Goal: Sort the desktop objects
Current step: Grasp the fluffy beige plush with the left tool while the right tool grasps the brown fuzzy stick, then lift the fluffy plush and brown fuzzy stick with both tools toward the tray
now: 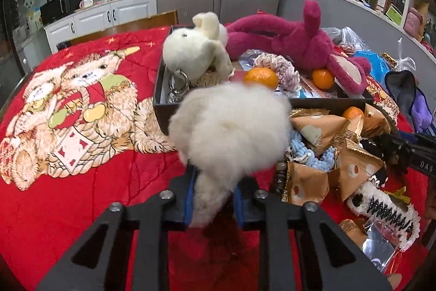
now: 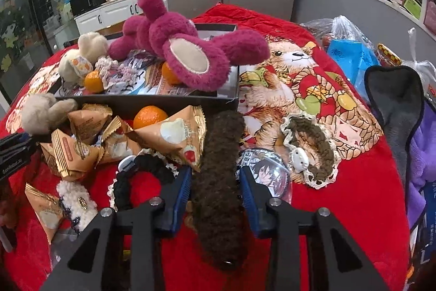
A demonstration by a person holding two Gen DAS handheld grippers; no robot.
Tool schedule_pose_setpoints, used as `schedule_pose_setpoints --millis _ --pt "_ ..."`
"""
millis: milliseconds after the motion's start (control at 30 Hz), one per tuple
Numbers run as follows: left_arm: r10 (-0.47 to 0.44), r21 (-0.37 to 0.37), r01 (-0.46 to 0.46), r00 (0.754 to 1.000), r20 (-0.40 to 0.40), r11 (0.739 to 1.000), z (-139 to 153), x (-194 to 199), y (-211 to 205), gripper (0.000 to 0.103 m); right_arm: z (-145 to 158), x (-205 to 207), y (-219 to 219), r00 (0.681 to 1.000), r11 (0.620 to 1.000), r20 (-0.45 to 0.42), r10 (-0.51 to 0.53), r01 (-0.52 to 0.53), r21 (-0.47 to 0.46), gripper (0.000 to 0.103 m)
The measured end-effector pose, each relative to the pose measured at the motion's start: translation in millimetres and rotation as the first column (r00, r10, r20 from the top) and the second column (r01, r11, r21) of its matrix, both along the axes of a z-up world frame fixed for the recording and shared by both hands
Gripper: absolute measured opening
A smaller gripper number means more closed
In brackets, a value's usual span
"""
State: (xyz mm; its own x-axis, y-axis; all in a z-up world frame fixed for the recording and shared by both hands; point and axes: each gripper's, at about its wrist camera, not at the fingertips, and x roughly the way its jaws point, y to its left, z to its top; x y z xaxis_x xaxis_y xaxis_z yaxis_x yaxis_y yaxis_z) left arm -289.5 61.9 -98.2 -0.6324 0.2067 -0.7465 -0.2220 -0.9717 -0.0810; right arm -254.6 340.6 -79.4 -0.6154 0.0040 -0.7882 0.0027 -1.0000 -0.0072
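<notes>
My left gripper (image 1: 214, 198) is shut on a fluffy white plush (image 1: 229, 132) and holds it above the red cloth, just in front of a dark box (image 1: 159, 100). The box holds a white plush (image 1: 190, 51), a magenta plush bear (image 1: 294, 37), oranges (image 1: 261, 77) and a keyring (image 1: 177, 89). My right gripper (image 2: 215, 182) is shut on a long brown knitted piece (image 2: 218, 176), near a second dark box (image 2: 226, 101) with tan snack packets (image 2: 169, 135) and an orange (image 2: 150, 116). The held white plush also shows at the left of the right wrist view (image 2: 41, 111).
A red teddy-print blanket (image 1: 81, 100) covers the table. Loose packets (image 1: 354, 171), hair ties (image 2: 141, 171), a crocheted brown ring (image 2: 310, 152), a round badge (image 2: 267, 173), a purple and grey cloth (image 2: 395, 111) and plastic bags (image 2: 348, 45) lie around. Fridge and cabinets stand behind.
</notes>
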Motion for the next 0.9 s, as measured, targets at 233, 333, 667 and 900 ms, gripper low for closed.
schedule_pose_setpoints --millis 233,333,667,900 --pt "-0.017 -0.023 0.015 0.997 -0.069 1.0 12.5 13.8 5.9 0.017 19.6 8.5 10.4 0.996 0.998 -0.075 -0.054 0.052 -0.025 0.036" --pt "-0.02 -0.014 0.019 0.996 -0.087 1.0 17.8 17.2 5.0 0.016 29.4 13.8 16.7 0.99 0.996 -0.117 -0.082 0.076 -0.055 0.036" --pt "-0.021 0.022 0.024 0.991 -0.132 0.999 34.7 29.8 0.5 0.016 57.6 29.7 17.4 0.969 0.976 -0.241 -0.059 0.006 -0.217 0.037" --pt "0.004 0.018 -0.001 0.985 -0.172 1.0 42.5 44.3 5.6 0.016 74.2 45.4 -32.0 0.936 0.947 -0.351 0.029 -0.138 -0.289 0.037"
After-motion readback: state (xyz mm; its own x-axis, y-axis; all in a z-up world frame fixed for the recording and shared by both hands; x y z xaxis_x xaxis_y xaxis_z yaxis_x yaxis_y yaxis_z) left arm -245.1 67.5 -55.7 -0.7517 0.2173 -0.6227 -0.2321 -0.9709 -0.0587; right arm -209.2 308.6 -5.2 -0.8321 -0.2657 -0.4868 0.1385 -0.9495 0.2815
